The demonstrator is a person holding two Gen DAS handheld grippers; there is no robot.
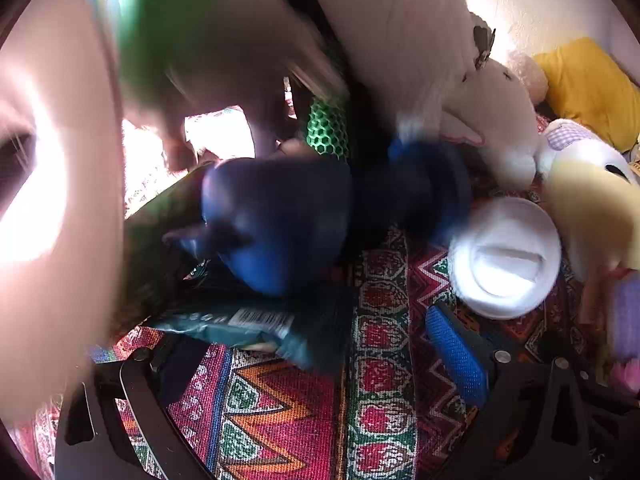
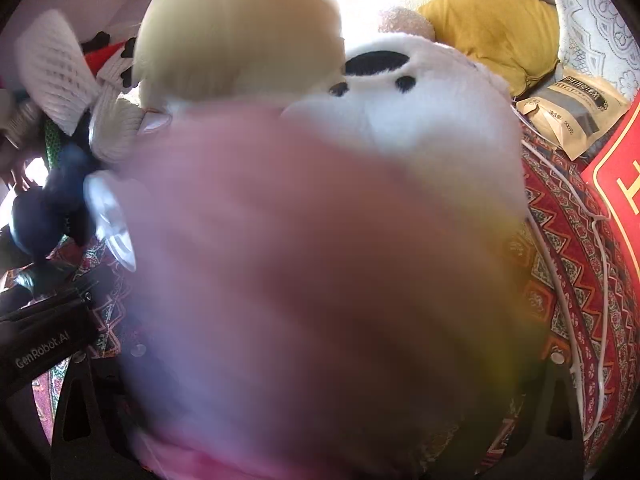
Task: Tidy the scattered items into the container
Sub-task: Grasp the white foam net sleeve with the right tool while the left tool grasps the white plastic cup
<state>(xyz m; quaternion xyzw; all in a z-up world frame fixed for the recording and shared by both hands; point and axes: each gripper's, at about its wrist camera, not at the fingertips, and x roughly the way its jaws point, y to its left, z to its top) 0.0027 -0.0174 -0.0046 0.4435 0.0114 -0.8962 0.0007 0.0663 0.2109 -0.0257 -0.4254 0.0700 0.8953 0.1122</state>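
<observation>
task looks barely begun: no container in view. blue plush toy (image 1: 280,216), round white lid (image 1: 506,258), teal snack packet (image 1: 256,324) & white plush duck w/ yellow bill (image 2: 400,128) lie scattered on patterned red woven cloth (image 1: 280,412). left tongs (image 1: 316,416) wide, empty. right tongs (image 2: 320,420) wide too; blurry pink soft thing (image 2: 304,272) btwn them, grip unclear.

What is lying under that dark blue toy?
Under the dark blue toy lies a teal packet with a barcode, resting on the patterned cloth. The toy covers the packet's upper part, so its whole shape stays hidden.
</observation>
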